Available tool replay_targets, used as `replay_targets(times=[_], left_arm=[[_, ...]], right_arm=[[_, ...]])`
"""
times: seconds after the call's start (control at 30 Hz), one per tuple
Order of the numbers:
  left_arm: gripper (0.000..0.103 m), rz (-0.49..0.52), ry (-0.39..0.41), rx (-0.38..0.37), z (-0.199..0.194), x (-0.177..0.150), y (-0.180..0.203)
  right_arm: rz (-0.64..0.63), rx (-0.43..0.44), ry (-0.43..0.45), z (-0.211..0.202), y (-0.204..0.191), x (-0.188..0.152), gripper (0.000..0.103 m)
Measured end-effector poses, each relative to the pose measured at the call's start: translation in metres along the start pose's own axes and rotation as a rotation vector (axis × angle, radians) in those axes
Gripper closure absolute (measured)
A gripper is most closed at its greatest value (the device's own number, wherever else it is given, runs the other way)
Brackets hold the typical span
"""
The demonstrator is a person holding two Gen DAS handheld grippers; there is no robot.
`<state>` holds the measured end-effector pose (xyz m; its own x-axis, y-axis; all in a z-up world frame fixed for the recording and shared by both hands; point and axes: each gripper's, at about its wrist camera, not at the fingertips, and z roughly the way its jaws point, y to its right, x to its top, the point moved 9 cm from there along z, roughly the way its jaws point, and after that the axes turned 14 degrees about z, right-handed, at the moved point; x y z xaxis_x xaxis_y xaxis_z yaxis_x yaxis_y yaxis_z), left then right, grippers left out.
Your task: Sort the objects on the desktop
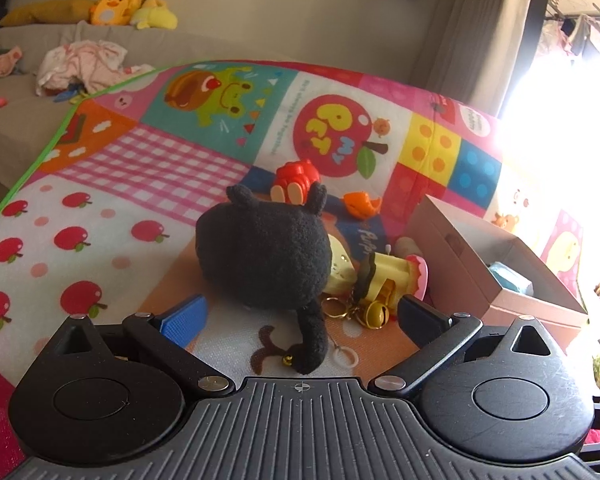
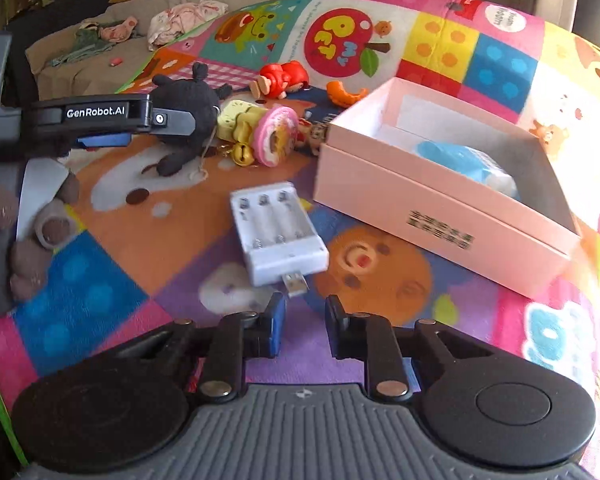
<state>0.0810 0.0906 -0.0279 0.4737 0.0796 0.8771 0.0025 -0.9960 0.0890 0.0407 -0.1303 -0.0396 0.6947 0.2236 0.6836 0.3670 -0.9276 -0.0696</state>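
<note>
Fuzzy black plush (image 1: 264, 256), glossy white plastic charger (image 2: 278, 232), matt pink cardboard box (image 2: 440, 216).

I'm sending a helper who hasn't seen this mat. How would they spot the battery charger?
Find the pink box on the colourful play mat. Just left of its near corner lies the battery charger: a flat white tray with empty slots and a USB plug, unlike the toys behind it.

Beige sofa (image 1: 228, 12) behind – grey curtain (image 1: 472, 40), glaring window (image 1: 560, 92) right
</note>
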Motion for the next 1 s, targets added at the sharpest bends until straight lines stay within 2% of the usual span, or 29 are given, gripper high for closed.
replay_targets(times=[0.07,0.13,0.23,0.3,0.37,0.5,0.57,0.73,0.8,0.83,0.9,1.0], left_arm=[[0.0,0.037,-0.006,0.0,0.001,0.0,0.007],[0.0,0.078,-0.013,-0.004,0.002,0.0,0.016],[0.0,0.099,-0.03,-0.03,0.004,-0.002,0.028],[0.0,0.117,-0.038,-0.037,0.004,-0.004,0.035],[0.0,0.138,-0.041,-0.043,0.002,-0.005,0.04],[0.0,0.127,-0.043,-0.053,0.002,-0.007,0.039],[0.0,0.114,-0.052,-0.058,0.004,-0.008,0.038],[0.0,0.099,-0.051,-0.072,0.004,-0.01,0.037],[0.0,0.088,-0.05,-0.071,0.004,-0.01,0.035],[0.0,0.08,-0.049,-0.069,0.004,-0.01,0.034],[0.0,0.065,-0.051,-0.068,0.004,-0.011,0.032],[0.0,0.05,-0.061,-0.066,0.006,-0.011,0.03]], right_arm=[[0.01,-0.123,0.028,-0.009,0.033,-0.004,0.082],[0.088,-0.21,0.054,-0.012,0.069,0.0,0.082],[0.237,-0.201,0.108,-0.017,0.105,0.016,0.076],[0.243,-0.264,0.153,-0.015,0.118,0.028,0.066],[0.215,-0.325,0.177,-0.008,0.125,0.037,0.062],[0.16,-0.297,0.158,0.01,0.123,0.042,0.058],[0.132,-0.296,0.167,0.017,0.117,0.047,0.047],[0.137,-0.258,0.17,0.026,0.103,0.057,0.046],[0.142,-0.253,0.171,0.025,0.092,0.056,0.042],[0.136,-0.212,0.165,0.023,0.081,0.053,0.04],[0.119,-0.124,0.157,0.016,0.054,0.047,0.028],[0.043,0.018,0.138,0.006,0.01,0.035,0.02]])
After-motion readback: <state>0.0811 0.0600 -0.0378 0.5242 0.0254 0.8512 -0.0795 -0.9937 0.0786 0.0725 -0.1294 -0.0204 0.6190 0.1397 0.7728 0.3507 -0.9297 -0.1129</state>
